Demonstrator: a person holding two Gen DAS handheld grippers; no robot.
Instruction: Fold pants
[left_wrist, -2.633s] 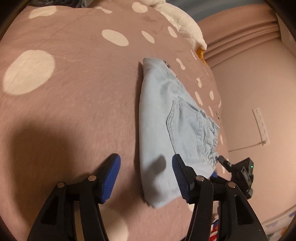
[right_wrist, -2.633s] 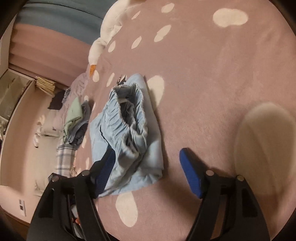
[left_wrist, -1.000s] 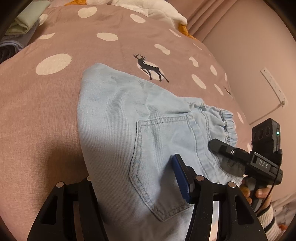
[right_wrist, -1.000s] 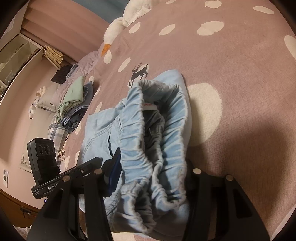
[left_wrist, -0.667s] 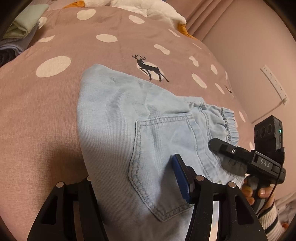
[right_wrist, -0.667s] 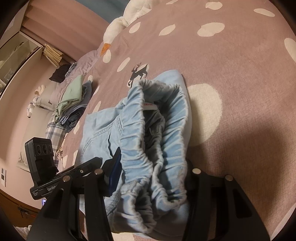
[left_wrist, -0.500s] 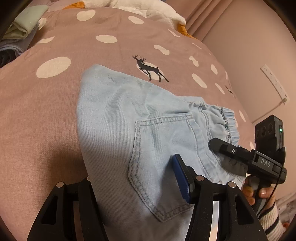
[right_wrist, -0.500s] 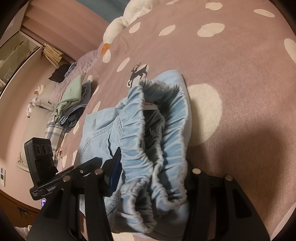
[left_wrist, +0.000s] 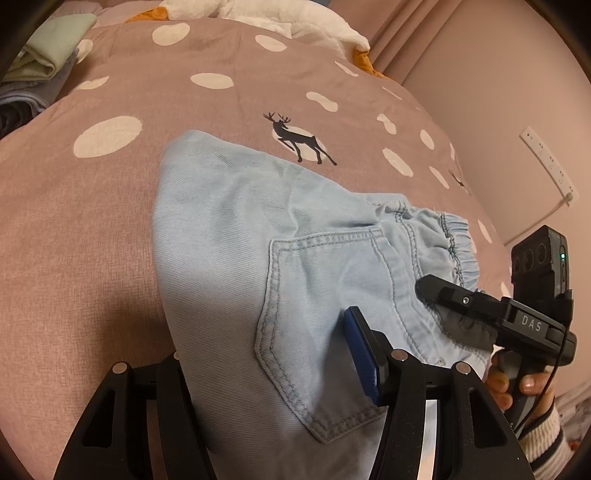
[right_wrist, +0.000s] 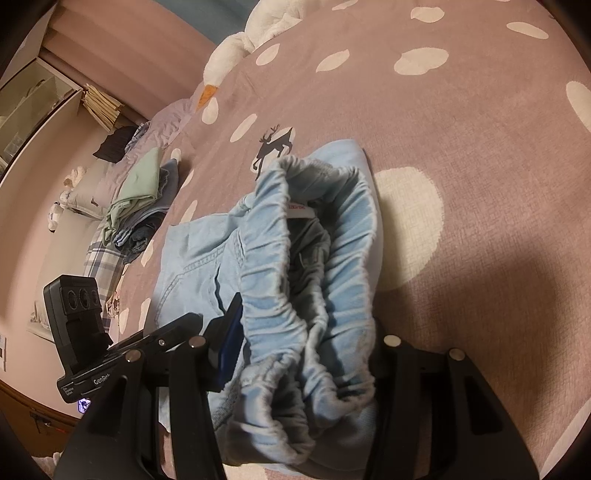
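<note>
1. The pants (left_wrist: 229, 236), light blue denim and already folded into a small bundle, lie on the bedspread (left_wrist: 74, 206) beside a printed deer (left_wrist: 299, 142).
2. The left gripper (left_wrist: 266, 365) straddles the pocket end, its jaws closed in on the folded cloth; the right gripper (right_wrist: 306, 347) clamps the gathered waistband (right_wrist: 273, 236).
3. For a clean result I would move both ends together and level, so the layers do not slide apart.
4. Around: a stack of folded clothes (right_wrist: 136, 195), a white plush goose (right_wrist: 229, 55), pink curtains and wall.
</note>
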